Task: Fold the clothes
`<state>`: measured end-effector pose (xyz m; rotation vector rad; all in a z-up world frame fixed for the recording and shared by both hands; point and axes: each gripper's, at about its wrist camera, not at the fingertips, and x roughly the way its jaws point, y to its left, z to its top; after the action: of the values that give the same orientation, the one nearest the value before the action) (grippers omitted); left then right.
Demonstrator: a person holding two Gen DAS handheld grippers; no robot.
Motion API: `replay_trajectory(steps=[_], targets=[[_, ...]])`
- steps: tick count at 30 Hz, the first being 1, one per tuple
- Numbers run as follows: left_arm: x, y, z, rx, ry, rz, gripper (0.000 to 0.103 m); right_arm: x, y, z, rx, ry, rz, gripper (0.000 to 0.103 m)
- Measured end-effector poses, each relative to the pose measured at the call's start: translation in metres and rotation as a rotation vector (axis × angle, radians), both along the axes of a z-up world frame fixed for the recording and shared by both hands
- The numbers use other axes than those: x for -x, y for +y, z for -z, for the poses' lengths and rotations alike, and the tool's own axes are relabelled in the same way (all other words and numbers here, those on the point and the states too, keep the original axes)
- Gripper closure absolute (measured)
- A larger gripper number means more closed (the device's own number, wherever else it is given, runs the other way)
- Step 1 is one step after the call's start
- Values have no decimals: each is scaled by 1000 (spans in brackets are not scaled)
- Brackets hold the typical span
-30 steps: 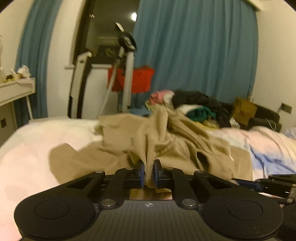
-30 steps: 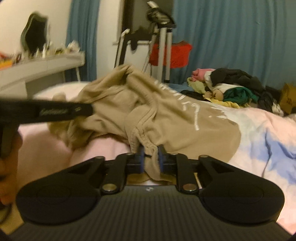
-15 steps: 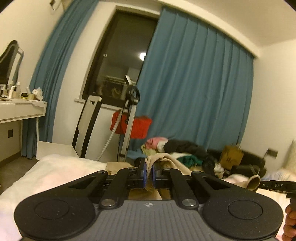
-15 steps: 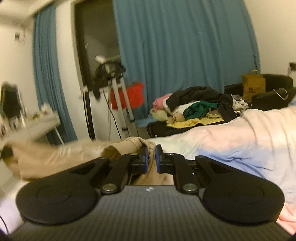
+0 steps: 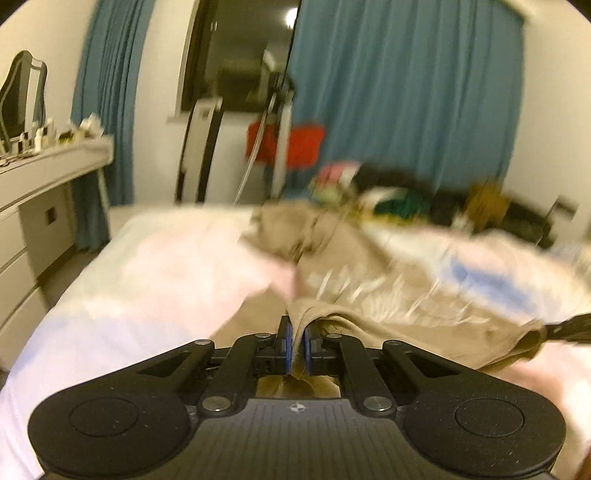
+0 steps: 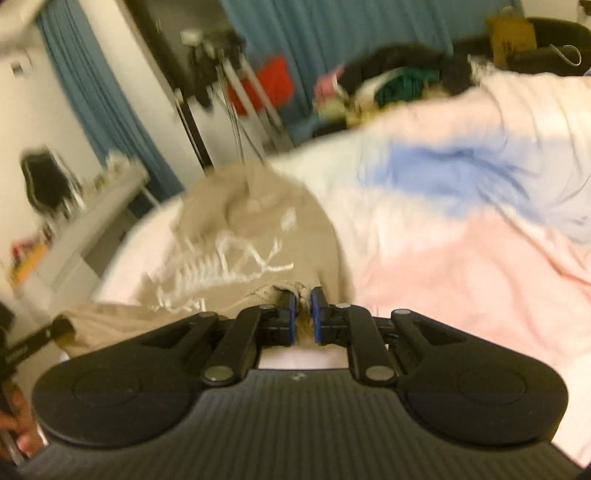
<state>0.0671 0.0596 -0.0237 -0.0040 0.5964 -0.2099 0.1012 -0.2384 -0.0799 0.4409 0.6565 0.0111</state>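
Currently you clamp both the left gripper (image 5: 295,341) and right gripper (image 6: 303,314) on the shirt (image 5: 388,295), mid-frame on the bed (image 5: 166,266), print up, unfolded; pile (image 6: 388,79) waits upper right.

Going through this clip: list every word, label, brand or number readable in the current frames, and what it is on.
White print on the tan garment: lettering or a graphic, too blurred to read.
Small pale marking on the other gripper's black bar, right wrist view: too small and blurred to read.
Yellow-brown box by the curtain: no legible marking.
Nothing else readable.
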Motion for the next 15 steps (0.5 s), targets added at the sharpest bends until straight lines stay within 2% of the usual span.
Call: replay_trajectory(steps=[3, 5, 6, 7, 8, 9, 11, 12, 15], targets=[[-16, -1, 22, -83, 134, 15, 92, -5, 10, 7, 26, 64, -8, 87], [-12, 3, 31, -110, 172, 24, 85, -3, 12, 8, 29, 88, -13, 79], [-6, 4, 29, -113, 159, 28, 73, -2, 11, 6, 25, 87, -19, 66], [-1, 6, 25, -112, 142, 32, 65, 0, 10, 5, 22, 81, -26, 44], [8, 6, 21, -107, 120, 34, 53, 2, 10, 3, 24, 71, -28, 32], [16, 6, 17, -101, 96, 32, 46, 5, 10, 1, 34, 55, -23, 21], [30, 2, 12, -111, 34, 40, 39, 10, 8, -3, 56, 23, -14, 20], [40, -2, 10, -124, -5, 54, 32, 11, 7, -3, 68, 14, -12, 20], [64, -23, 4, -182, -102, 166, 23, 11, 9, -5, 81, -1, -14, 20]])
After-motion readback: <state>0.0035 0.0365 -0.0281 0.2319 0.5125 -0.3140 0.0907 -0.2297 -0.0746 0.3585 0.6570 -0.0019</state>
